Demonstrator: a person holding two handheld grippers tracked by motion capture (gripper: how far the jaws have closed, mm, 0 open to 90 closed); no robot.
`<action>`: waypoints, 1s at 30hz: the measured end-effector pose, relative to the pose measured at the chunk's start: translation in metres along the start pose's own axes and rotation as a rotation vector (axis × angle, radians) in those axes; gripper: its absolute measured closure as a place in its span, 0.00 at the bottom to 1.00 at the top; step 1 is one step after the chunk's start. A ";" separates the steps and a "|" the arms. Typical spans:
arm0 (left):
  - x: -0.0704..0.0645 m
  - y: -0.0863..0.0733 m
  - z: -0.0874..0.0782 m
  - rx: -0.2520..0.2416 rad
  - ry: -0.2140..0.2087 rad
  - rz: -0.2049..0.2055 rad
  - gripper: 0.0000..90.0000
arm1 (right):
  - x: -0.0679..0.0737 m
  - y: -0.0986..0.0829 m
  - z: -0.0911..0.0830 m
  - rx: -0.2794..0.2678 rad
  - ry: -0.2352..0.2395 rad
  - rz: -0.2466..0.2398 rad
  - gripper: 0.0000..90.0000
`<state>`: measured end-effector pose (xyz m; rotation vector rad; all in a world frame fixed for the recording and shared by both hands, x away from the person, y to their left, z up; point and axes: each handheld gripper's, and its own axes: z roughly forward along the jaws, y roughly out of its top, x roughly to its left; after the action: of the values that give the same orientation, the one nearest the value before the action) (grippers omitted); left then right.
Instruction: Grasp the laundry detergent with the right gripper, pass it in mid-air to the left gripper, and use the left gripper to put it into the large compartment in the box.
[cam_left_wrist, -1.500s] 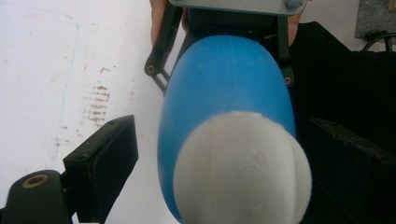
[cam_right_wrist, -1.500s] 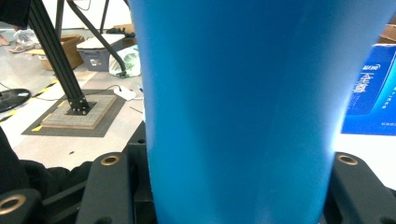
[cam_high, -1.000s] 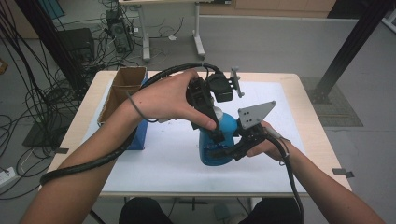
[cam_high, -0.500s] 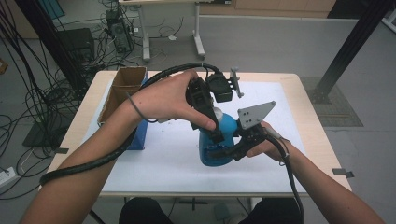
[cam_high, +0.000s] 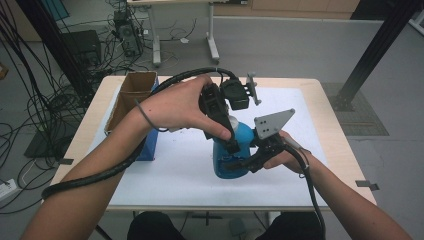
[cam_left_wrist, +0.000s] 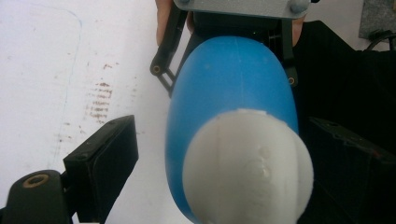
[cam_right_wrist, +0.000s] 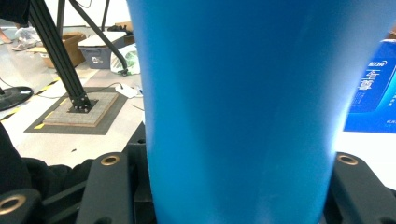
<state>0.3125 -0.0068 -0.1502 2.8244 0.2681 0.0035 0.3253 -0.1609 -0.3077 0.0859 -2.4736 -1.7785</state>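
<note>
A wooden table (cam_high: 320, 107) fills the middle of the high view, most of its top covered by a white sheet (cam_high: 170, 175). At the sheet's left edge stands an open cardboard box (cam_high: 131, 95) with a blue box (cam_high: 150, 145) against its near side; that blue box also shows at the right edge of the right gripper view (cam_right_wrist: 373, 93). Just right of the frame's centre a blue bottle (cam_high: 235, 150) stands upright on the sheet. In the left gripper view, which looks straight down on it, the bottle (cam_left_wrist: 233, 88) carries a white cap (cam_left_wrist: 247, 168) at lower centre. The left gripper (cam_high: 231, 142) comes down from above in the person's left hand (cam_high: 177, 107), its jaws spread wide — one stands clear to the left of the cap, the other to its right, neither touching the bottle. The right gripper (cam_high: 240, 161), in the right hand (cam_high: 285, 156), reaches in from the right at the bottle's lower body. In the right gripper view the blue wall (cam_right_wrist: 243, 107) fills the gap between its two jaws, both pressed against the sides — it pinches the bottle. A grey three-cornered plate (cam_high: 272, 122) rides on top of the right gripper.
</note>
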 end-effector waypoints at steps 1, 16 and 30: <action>0.000 0.000 0.000 0.002 0.002 0.001 0.13 | 0.000 0.000 0.000 0.000 -0.001 0.000 0.48; -0.002 0.001 0.000 0.004 0.003 0.001 0.13 | 0.001 0.000 0.000 -0.002 -0.001 -0.003 0.48; -0.003 0.001 0.001 0.011 0.013 0.016 0.17 | 0.001 0.001 0.000 -0.002 -0.001 0.000 0.48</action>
<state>0.3093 -0.0090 -0.1511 2.8386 0.2493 0.0240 0.3241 -0.1613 -0.3069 0.0844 -2.4721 -1.7818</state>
